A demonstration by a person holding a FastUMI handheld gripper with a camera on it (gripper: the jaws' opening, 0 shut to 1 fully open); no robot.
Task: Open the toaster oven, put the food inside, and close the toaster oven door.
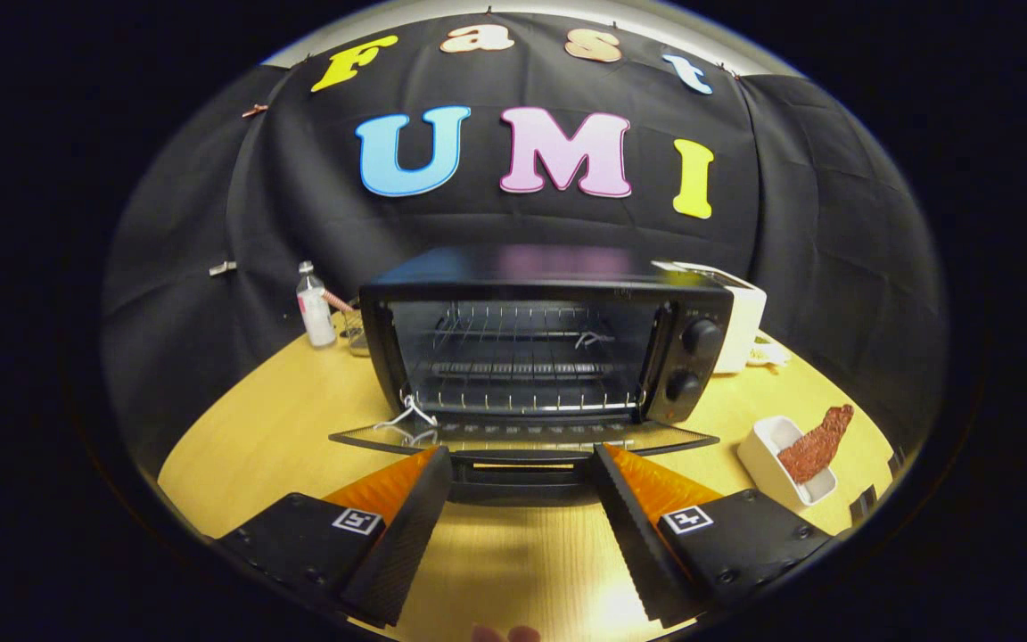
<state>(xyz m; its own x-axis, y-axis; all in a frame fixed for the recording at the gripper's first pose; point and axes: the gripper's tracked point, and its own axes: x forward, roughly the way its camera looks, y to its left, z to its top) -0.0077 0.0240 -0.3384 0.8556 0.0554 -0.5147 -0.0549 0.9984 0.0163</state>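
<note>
Wooden tabletop (pixel 282 428): toaster oven (pixel 546 343) door (pixel 522 437) already down; food (pixel 815 444) waits in its dish (pixel 768 459) near the right edge; claw (pixel 522 459) wide, empty.

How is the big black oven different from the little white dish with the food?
The toaster oven is black and big; the white dish is small. The oven's rack is bare; the dish holds the reddish food. The oven sits straight beyond the open gripper; the dish sits off to the side. Both rest on the table.

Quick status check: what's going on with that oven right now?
Gripper open, empty, at the door's edge. Toaster oven door down flat, rack bare. Food in white dish, right of the fingers. Path clear.
</note>
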